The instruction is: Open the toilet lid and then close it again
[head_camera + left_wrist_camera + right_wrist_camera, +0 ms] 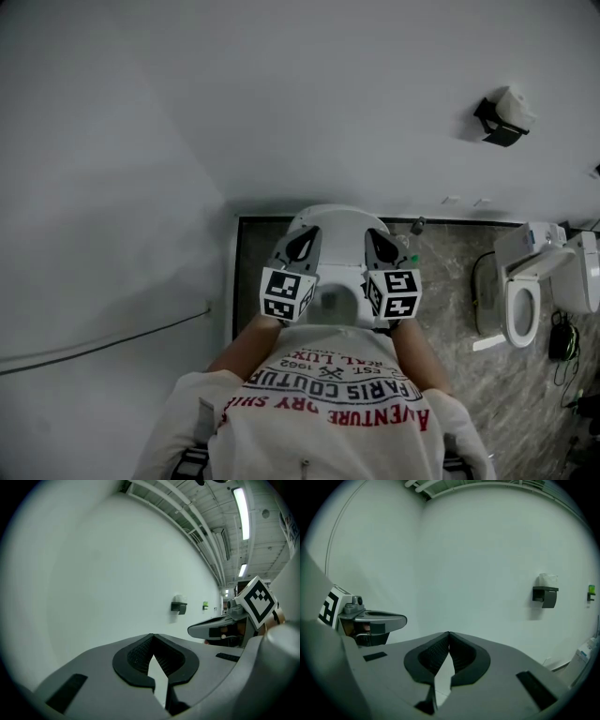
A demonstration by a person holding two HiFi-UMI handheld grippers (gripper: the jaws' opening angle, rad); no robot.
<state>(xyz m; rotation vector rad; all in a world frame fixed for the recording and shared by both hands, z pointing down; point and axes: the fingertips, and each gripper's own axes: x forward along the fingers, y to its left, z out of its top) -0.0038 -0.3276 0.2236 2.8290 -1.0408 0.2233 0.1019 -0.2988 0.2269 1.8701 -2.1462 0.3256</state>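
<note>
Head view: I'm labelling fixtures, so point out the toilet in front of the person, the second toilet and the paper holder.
Toilet in front [328, 225], head view, its white rear part.
Second toilet [510, 314], head view, left side of seat ring.
Paper holder [497, 125], head view, its dark bracket.

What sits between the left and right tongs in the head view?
Only the white toilet shows in the gap between the left tongs and the right tongs, seen in the head view. Both tongs are shut and empty.
</note>
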